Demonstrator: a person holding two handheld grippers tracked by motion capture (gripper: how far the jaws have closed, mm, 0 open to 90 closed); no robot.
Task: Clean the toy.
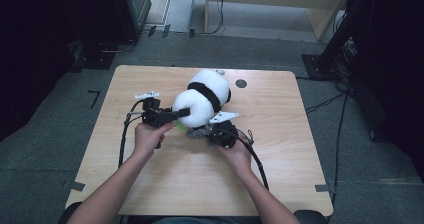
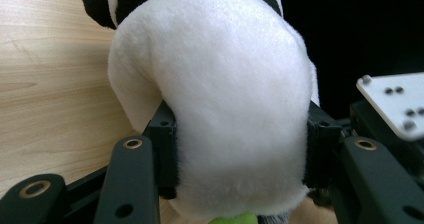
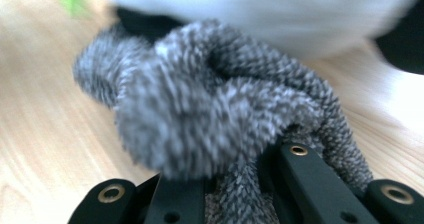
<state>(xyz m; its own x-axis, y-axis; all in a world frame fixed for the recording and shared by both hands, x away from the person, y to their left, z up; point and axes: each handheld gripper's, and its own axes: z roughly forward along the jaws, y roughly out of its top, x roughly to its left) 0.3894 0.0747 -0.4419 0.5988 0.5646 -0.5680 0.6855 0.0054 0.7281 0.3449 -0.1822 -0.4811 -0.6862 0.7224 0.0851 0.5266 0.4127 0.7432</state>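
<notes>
Two hand-held grippers meet at the middle of the frame over the worktop (image 1: 150,184). The left hand-held gripper (image 1: 181,113) has its jaws clamped on the white end of a plush panda (image 1: 205,101), which lies just above centre. The right hand-held gripper (image 1: 209,132), below the panda, is closed on a grey fuzzy cloth (image 3: 200,104).
</notes>
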